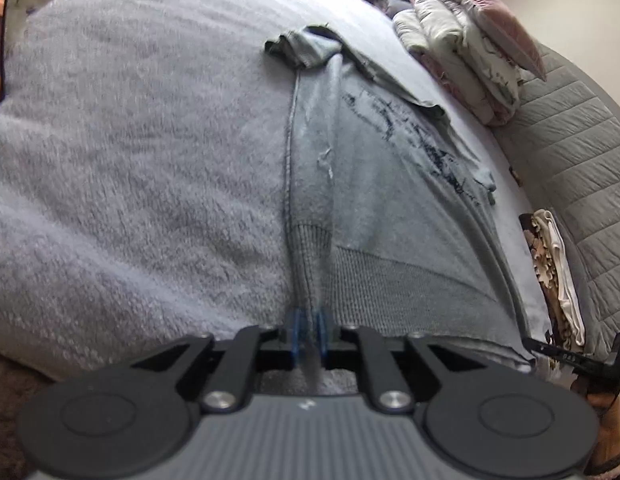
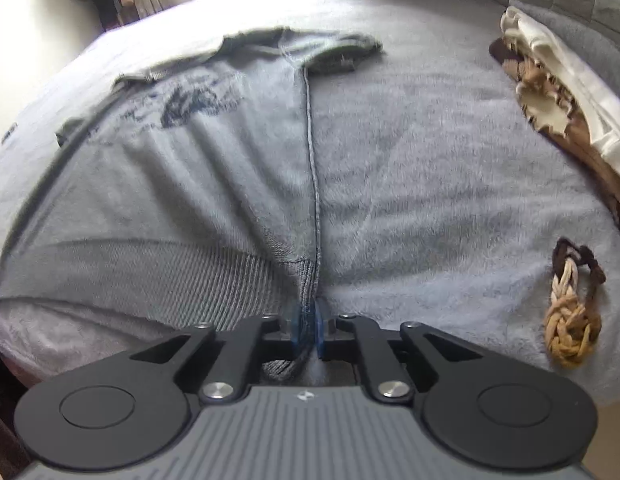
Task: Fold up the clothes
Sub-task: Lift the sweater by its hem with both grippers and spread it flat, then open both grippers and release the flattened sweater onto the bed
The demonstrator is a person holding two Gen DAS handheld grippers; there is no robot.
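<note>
Left wrist: left gripper (image 1: pixel 309 330) pinches sweater (image 1: pixel 390 184) hem | right gripper (image 2: pixel 309 330) likewise | chest print unreadable

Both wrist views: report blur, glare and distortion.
Left wrist view: strong fisheye bending; fluffy grey blanket softly smeared, printed grey sweatshirt sharper, left gripper sharp. Right wrist view: daylight washes out the blanket's far edge; sweatshirt collar blurred; braided tan cord fairly sharp; right gripper sharp.

Left claw (image 1: pixel 309 330) and right claw (image 2: pixel 309 330) both angle downward, blue pads pinched on fabric.
</note>
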